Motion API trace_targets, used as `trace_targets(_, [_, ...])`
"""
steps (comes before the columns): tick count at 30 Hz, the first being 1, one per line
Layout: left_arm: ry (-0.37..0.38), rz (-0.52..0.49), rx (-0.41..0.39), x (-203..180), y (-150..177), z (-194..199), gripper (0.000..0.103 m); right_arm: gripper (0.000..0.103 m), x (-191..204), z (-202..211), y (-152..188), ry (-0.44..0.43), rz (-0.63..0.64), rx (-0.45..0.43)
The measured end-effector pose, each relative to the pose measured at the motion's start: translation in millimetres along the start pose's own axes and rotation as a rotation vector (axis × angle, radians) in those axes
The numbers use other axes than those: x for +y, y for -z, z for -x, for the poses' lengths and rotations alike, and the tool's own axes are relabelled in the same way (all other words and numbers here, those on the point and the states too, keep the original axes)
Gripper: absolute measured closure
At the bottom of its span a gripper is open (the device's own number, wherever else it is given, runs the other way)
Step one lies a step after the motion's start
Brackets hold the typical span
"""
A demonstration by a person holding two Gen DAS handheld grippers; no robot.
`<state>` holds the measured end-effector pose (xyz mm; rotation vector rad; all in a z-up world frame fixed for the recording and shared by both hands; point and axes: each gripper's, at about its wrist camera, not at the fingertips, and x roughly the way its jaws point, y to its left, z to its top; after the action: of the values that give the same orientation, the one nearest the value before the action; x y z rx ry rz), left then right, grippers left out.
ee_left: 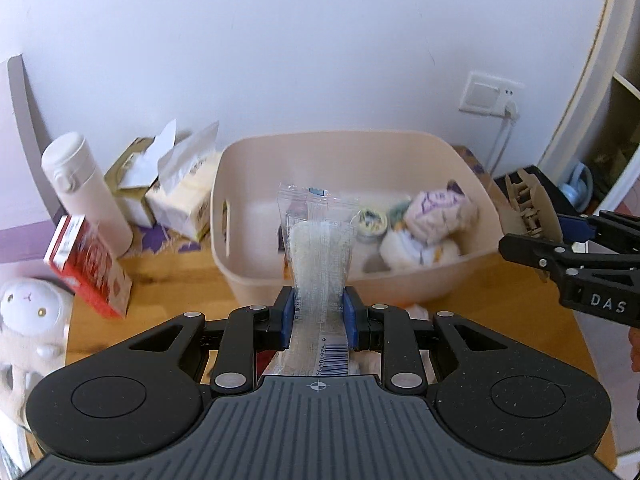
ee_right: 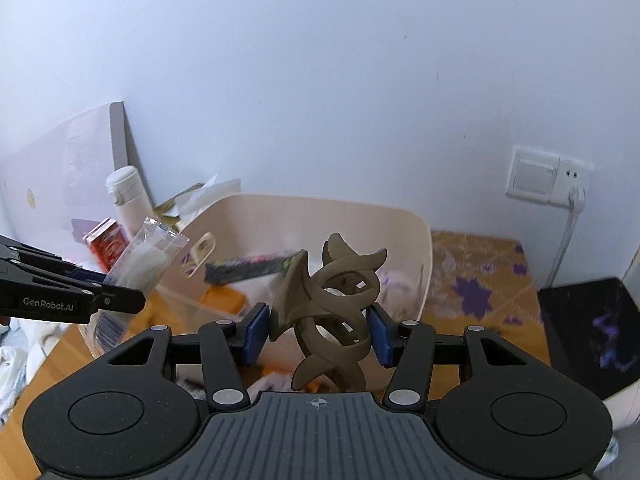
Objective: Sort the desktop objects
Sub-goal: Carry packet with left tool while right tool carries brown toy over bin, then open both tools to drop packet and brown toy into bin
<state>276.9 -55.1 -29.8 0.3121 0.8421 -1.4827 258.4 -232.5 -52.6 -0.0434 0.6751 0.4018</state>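
Left gripper (ee_left: 319, 312) pinches a packet (ee_left: 320, 256) before the bin (ee_left: 240, 276), right gripper (ee_right: 318, 334) clamps a clip (ee_right: 332, 312) above it; early release risks either missing.

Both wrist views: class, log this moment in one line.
left tongs: grip clear packet | right tongs: grip hair claw | both near bin

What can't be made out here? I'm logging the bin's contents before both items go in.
- Left wrist: clear packet hides the middle of the bin.
- Right wrist: hair claw blocks the bin floor; dark bar is motion-blurred.
- Packet print: too small to read.
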Motion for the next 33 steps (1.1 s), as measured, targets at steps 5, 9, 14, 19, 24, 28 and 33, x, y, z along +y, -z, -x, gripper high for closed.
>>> trace_targets(5, [-0.018,0.003,-0.008,-9,-17,-19,0.078,0.053,-10,-16,-15,0.002,0.033,-0.005])
trace_targets(9, [-0.035,0.010,-0.008,-14,-32,-39,0.078,0.053,-16,-32,-25,0.002,0.060,-0.005])
trace_targets(14, [-0.065,0.008,-0.015,-21,-50,-63,0.078,0.053,-22,-53,-34,-0.004,0.081,0.005])
trace_targets(19, [-0.100,0.004,0.014,-27,-54,-86,0.078,0.053,-24,-72,-37,-0.016,0.101,0.024])
trace_targets(24, [-0.123,0.022,0.052,-26,-52,-102,0.078,0.053,-23,-88,-32,-0.044,0.119,0.044])
trace_targets(28, [-0.126,0.026,0.070,-25,-49,-107,0.077,0.053,-24,-96,-28,-0.045,0.121,0.067])
trace_targets(33, [-0.117,0.037,0.066,-23,-48,-104,0.061,0.041,-26,-96,-23,-0.038,0.116,0.072])
